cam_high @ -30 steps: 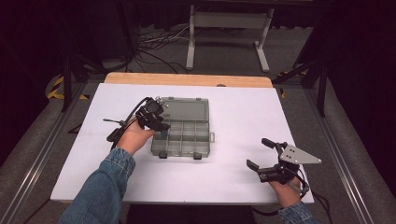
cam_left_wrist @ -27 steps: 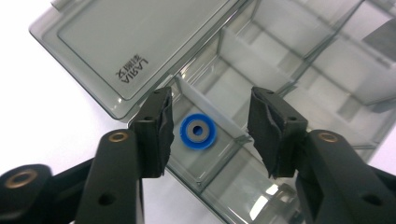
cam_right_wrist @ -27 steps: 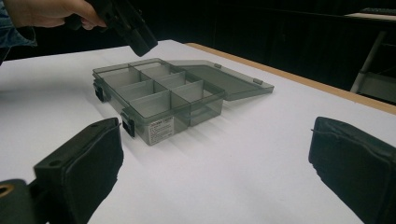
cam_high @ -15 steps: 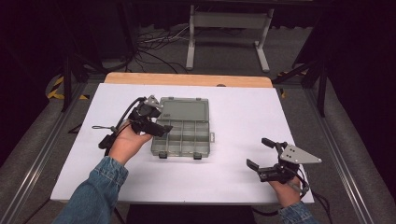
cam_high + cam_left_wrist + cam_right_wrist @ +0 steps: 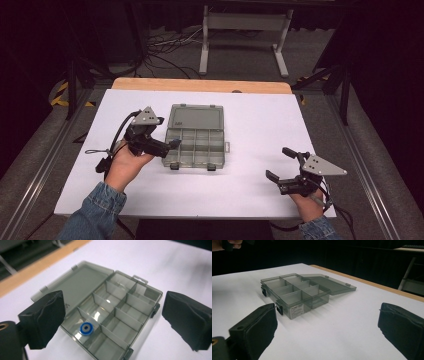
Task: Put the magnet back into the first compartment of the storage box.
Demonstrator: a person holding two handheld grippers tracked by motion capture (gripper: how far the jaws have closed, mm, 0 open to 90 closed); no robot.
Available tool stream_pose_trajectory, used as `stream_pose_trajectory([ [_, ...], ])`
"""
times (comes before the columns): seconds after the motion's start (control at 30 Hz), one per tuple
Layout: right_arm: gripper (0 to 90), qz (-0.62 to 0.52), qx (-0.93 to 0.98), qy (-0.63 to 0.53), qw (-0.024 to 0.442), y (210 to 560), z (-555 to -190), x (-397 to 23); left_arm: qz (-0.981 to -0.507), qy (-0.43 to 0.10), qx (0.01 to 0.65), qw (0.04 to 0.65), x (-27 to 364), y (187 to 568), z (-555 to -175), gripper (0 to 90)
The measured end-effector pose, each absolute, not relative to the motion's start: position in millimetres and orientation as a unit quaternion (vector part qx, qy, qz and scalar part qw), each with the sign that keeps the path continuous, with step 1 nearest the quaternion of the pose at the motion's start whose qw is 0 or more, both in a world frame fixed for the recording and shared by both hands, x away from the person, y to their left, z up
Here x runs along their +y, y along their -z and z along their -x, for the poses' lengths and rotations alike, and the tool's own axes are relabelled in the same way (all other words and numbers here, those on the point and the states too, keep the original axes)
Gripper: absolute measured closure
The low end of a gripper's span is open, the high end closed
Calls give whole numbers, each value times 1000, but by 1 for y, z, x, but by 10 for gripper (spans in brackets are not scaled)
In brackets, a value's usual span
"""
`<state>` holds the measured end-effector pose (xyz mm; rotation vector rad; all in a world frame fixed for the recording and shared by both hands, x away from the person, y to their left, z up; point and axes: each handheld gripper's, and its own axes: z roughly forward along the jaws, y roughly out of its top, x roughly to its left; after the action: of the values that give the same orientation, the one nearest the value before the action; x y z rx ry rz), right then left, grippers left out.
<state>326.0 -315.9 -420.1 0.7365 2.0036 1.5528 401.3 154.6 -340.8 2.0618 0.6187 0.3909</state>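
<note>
Since the earlier frame, we note one change: the left gripper point(image 5: 170, 146) has turned and drawn back slightly from the organiser box point(image 5: 196, 136), its grey plate now facing up; the right gripper point(image 5: 286, 167) has stayed where it was.

We count one box, of smoky translucent plastic, lying on the white tabletop point(image 5: 250, 120) left of centre. Its lid point(image 5: 75, 286) is folded fully back and rests flat on the table beyond the tray. In the left gripper view we count nine compartments and one item inside: a blue ring point(image 5: 86, 328) with a dark centre, lying in a compartment at the near left of the tray. Two dark latches point(image 5: 279, 309) show on the front edge in the right gripper view.

We count two grippers, one in each hand. The left gripper hovers just beside the box's left edge, jaws parted, nothing between them. The right gripper sits near the table's front right corner, well apart from the box, jaws spread wide and empty.
</note>
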Motion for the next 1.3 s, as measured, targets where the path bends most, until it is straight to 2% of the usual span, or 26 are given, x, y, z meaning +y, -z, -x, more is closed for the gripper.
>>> stream_pose_trajectory([
  [0.6,27,-266,736,-571,250,418,-325,-316,-743,-191,234,597,200,369,-356,41],
  [1.17,15,-258,731,-577,257,418,-323,-318,-716,-202,220,631,226,409,-337,30],
  [1.3,11,-256,727,-581,261,418,-322,-319,-714,-190,226,635,233,417,-337,28],
])
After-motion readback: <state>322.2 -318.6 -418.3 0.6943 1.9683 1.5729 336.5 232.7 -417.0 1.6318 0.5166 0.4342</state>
